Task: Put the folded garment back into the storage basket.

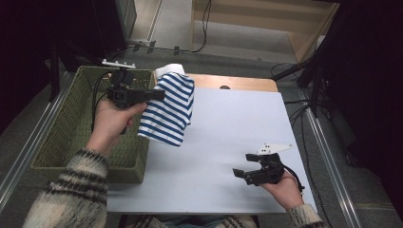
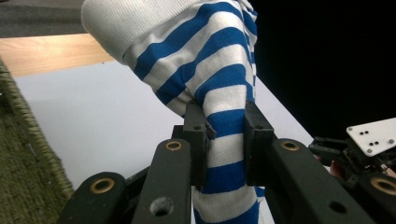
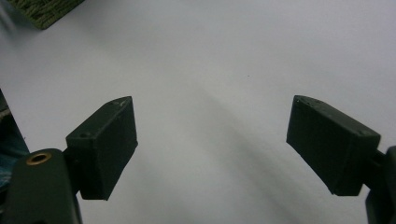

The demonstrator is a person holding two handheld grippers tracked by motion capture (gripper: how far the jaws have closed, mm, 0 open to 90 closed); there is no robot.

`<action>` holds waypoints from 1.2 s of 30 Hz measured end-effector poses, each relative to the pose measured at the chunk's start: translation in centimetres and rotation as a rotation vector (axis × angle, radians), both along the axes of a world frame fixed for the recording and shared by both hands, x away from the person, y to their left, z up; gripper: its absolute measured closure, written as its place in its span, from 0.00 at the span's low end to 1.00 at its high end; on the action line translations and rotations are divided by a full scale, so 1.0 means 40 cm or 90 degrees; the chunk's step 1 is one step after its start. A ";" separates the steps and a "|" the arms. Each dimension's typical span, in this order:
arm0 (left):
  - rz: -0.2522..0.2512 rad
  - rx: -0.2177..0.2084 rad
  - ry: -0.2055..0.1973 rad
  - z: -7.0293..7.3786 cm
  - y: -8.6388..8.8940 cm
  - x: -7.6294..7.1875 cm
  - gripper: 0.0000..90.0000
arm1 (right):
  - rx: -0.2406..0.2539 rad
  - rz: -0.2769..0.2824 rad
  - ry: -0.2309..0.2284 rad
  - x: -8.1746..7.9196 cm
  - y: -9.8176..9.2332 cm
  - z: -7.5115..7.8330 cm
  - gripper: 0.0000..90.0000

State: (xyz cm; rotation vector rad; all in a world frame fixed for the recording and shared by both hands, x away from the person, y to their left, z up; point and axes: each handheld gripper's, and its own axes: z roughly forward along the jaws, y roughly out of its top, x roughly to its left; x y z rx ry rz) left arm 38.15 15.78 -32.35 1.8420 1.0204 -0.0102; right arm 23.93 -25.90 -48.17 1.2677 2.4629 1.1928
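Left gripper (image 2: 225,135) grips striped cloth (image 2: 219,88) over white table (image 1: 228,137).

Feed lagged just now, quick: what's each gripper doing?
Left gripper: shut on the striped garment, held beside the woven basket.
Right gripper: open, empty, over the white tabletop.

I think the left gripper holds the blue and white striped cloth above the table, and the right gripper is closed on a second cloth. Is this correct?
Not quite. The left gripper does hold the striped cloth, but the right gripper is open and empty: the right gripper view shows its jaws wide apart over the bare white table.
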 end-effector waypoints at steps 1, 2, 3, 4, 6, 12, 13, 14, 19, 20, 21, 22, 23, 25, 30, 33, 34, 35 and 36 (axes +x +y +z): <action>0.004 -0.001 0.000 0.001 0.004 0.000 0.86 | 0.001 0.000 0.000 0.001 -0.001 -0.001 0.16; 0.006 -0.001 0.000 0.002 0.009 0.001 0.86 | 0.002 -0.001 0.000 0.001 -0.001 -0.001 0.16; 0.007 -0.001 -0.001 0.003 0.014 0.001 0.86 | 0.004 -0.004 0.001 0.001 -0.002 -0.001 0.16; 0.010 0.000 -0.002 0.005 0.019 0.001 0.86 | 0.008 -0.005 0.002 0.002 -0.002 -0.003 0.16; 0.013 0.000 -0.003 0.007 0.028 0.002 0.86 | 0.010 -0.005 0.003 0.003 -0.002 -0.006 0.16; 0.030 -0.001 -0.001 0.017 0.061 0.007 0.86 | 0.015 -0.002 0.004 0.006 0.004 -0.013 0.16; 0.033 -0.001 -0.002 0.018 0.068 0.008 0.86 | 0.018 -0.004 0.003 0.007 0.005 -0.014 0.16; 0.035 -0.001 -0.001 0.020 0.074 0.009 0.86 | 0.022 -0.006 0.003 0.007 0.005 -0.014 0.16; 0.052 -0.002 0.000 0.025 0.099 0.016 0.86 | 0.029 -0.010 0.003 0.008 0.003 -0.014 0.16; 0.056 -0.004 -0.001 0.027 0.105 0.019 0.86 | 0.028 -0.008 0.002 0.008 0.003 -0.015 0.16; 0.059 -0.003 -0.001 0.030 0.109 0.020 0.86 | 0.028 -0.011 0.002 0.008 0.004 -0.014 0.16; 0.060 -0.002 -0.003 0.032 0.112 0.021 0.86 | 0.027 -0.011 0.001 0.008 0.004 -0.014 0.16; 0.062 -0.002 -0.004 0.033 0.117 0.022 0.86 | 0.025 -0.009 0.000 0.008 0.003 -0.015 0.16; 0.068 -0.001 -0.005 0.037 0.128 0.025 0.86 | 0.027 -0.011 0.002 0.008 0.003 -0.015 0.16; 0.088 0.003 -0.004 0.040 0.164 0.030 0.86 | 0.024 -0.011 0.000 0.008 0.002 -0.014 0.16; 0.102 0.001 -0.004 0.040 0.188 0.031 0.86 | 0.025 -0.011 0.003 0.008 0.002 -0.015 0.16; 0.105 0.002 -0.003 0.041 0.195 0.031 0.86 | 0.025 -0.011 0.003 0.008 0.002 -0.015 0.16; 0.109 0.005 -0.003 0.042 0.201 0.032 0.86 | 0.022 -0.010 0.001 0.009 0.003 -0.015 0.16; 0.112 0.009 -0.006 0.043 0.207 0.032 0.86 | 0.020 -0.009 0.000 0.008 0.003 -0.015 0.16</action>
